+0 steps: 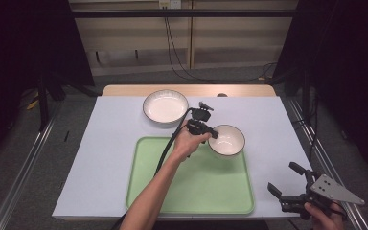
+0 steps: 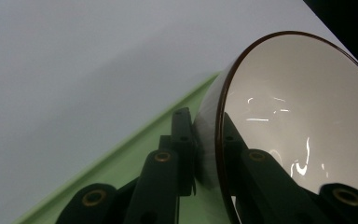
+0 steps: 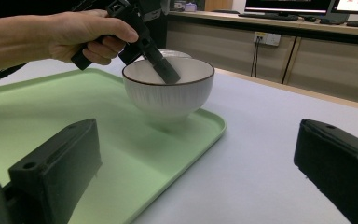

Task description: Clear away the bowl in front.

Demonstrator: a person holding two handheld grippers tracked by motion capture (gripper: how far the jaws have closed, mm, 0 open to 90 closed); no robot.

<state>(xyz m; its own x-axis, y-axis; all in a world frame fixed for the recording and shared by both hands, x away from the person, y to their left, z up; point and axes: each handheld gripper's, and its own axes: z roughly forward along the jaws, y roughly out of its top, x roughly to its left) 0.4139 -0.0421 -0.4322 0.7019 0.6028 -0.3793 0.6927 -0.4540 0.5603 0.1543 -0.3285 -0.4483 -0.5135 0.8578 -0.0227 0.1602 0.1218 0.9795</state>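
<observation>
A white bowl with a dark brown rim (image 1: 227,140) hangs over the far right corner of the green tray (image 1: 191,187), apparently lifted slightly, with a shadow beneath it. My left gripper (image 1: 212,134) is shut on the bowl's near-left rim. In the left gripper view one jaw is outside the ribbed wall and one inside the bowl (image 2: 303,116). The right gripper view shows the bowl (image 3: 168,93) and the hand holding the left gripper (image 3: 161,63). My right gripper (image 1: 283,177) is open at the table's front right corner, holding nothing.
A wider shallow white bowl (image 1: 165,106) stands on the pale table cover (image 1: 105,143) behind the tray's far left corner. The tray's floor (image 3: 51,112) is bare. Metal rails run along both sides of the table, with cables on the floor behind.
</observation>
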